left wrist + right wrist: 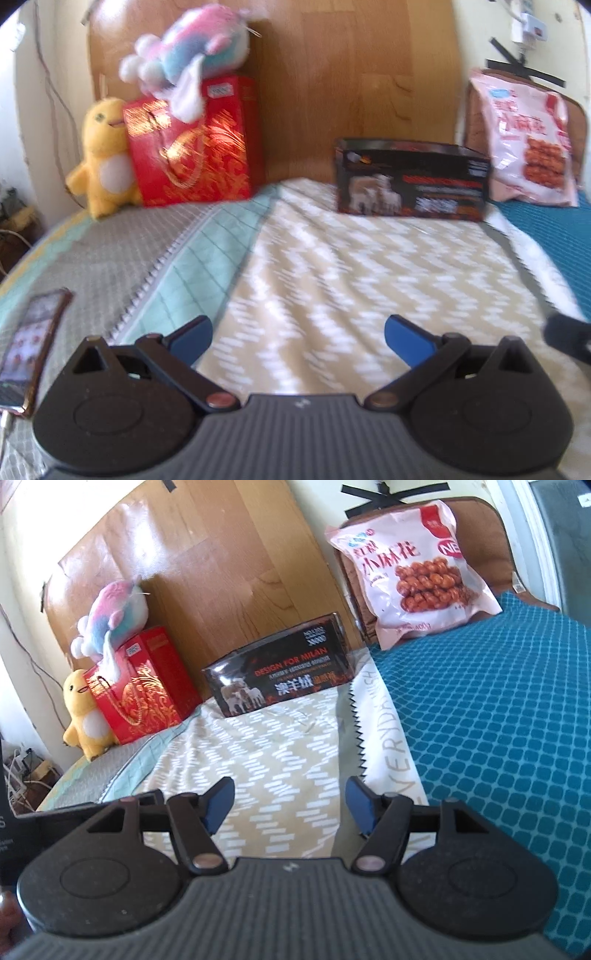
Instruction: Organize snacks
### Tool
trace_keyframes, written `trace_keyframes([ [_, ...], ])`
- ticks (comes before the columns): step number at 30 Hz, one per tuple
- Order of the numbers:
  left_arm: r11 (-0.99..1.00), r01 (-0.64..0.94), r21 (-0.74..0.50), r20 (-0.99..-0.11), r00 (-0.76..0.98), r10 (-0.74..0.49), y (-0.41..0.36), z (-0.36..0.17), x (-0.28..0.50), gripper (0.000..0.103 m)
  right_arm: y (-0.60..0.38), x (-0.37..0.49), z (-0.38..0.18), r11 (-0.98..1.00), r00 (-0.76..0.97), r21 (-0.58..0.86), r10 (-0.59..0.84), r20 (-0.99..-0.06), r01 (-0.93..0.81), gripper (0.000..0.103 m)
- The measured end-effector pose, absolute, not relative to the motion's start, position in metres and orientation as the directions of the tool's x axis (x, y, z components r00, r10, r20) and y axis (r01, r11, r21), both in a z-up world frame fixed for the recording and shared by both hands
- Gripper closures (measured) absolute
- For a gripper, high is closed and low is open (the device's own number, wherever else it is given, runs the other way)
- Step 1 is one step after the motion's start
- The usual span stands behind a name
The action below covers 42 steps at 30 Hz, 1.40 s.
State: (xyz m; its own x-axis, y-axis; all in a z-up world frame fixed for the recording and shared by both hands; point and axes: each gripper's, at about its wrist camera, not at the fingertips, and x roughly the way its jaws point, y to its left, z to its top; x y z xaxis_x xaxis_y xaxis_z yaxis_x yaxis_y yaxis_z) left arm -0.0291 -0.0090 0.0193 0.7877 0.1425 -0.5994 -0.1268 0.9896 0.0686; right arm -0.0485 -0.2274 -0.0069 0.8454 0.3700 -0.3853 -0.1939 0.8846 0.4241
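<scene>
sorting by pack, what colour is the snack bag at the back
Pale pink snack bag, red accents; clearest in the right wrist view.

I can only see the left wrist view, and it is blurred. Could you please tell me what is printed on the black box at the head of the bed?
Observer: The right wrist view is sharp. The black box reads "DESIGN FOR MILAN", with sheep pictured at its lower left.
Operator: Thank you. Is the right claw holding anything?
Observer: No. The right claw is open and empty, with only the zigzag cloth showing between its fingers.
Operator: And what does the pink snack bag show?
Observer: The pink snack bag has a red badge with the letters "NE" showing at its edge, above a picture of twisted fried dough pieces.
</scene>
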Motion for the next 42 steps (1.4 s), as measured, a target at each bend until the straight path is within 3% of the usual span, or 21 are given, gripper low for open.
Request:
trace_keyframes([
  [12,0.999,-0.046,-0.003,-0.675,0.737,0.032,-0.023,0.033,-0.054,0.000,-0.246,-0.070,0.010,0.877,0.880,0.452,0.338,-0.335,-0.165,0.028],
  [42,0.992,-0.116,0.044,-0.678,0.726,0.115,-0.014,0.031,-0.054,0.000,-0.238,-0.070,0.000,0.868,0.858,0.463,0.369,-0.357,-0.181,0.027],
])
